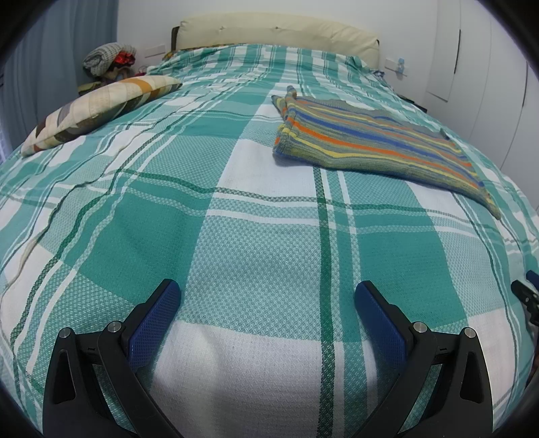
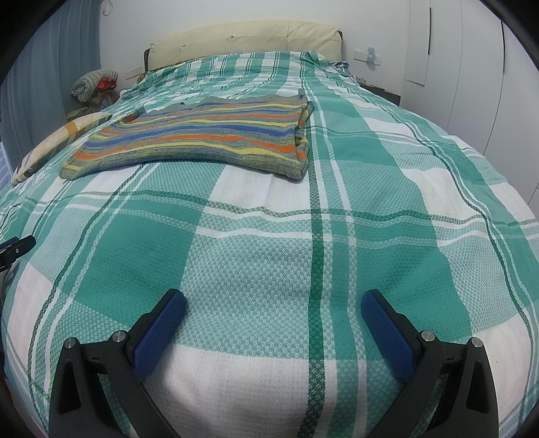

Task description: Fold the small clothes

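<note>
Bedroom — a bed under white walls

Teal-and-white checked bedspread (image 1: pixel 256 215), cream padded headboard (image 1: pixel 276 32), white wardrobe doors (image 2: pixel 471 67) to one side — grey curtain (image 1: pixel 50 57) opposite.

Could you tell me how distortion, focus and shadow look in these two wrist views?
Left wrist view: strong fisheye bulge with dark corner vignetting, the plaid bedspread sharp, a soft shadow under the open left hand-held gripper. Right wrist view: same bulge and vignetting, the striped garment crisp, no glare.

Multicolour-striped garment (image 1: pixel 374 141), teal-plaid bedspread (image 1: pixel 256 242)
</note>
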The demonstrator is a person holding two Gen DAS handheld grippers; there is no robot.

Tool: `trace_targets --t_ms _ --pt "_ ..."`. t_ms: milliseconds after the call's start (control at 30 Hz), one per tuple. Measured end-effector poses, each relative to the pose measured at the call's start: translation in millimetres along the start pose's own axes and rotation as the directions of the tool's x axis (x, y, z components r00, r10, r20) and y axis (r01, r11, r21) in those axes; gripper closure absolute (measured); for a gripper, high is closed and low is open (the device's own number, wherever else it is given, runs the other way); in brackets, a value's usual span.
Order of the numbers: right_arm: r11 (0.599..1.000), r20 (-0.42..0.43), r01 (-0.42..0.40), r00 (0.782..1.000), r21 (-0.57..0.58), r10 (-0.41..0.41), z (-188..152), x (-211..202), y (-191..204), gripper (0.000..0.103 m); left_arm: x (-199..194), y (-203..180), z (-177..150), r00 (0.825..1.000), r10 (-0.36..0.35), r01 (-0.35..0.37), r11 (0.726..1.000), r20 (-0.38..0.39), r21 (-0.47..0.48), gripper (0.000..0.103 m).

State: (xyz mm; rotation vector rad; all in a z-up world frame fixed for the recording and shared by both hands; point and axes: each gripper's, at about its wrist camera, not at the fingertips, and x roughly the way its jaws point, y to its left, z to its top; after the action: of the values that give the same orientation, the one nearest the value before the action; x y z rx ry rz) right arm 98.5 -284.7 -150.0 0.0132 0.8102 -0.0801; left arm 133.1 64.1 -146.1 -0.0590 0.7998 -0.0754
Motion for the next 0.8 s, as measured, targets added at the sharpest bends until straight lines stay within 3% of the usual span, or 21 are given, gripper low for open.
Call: trace_targets --t_ms 800 --pt "1.000 0.000 0.006 1.000 -0.004 -0.006 1.0 -0.3 -1.0 0.000 0.1 -0.1 -0.1 1.000 0.000 0.000 1.000 0.001 0.000 0.000"
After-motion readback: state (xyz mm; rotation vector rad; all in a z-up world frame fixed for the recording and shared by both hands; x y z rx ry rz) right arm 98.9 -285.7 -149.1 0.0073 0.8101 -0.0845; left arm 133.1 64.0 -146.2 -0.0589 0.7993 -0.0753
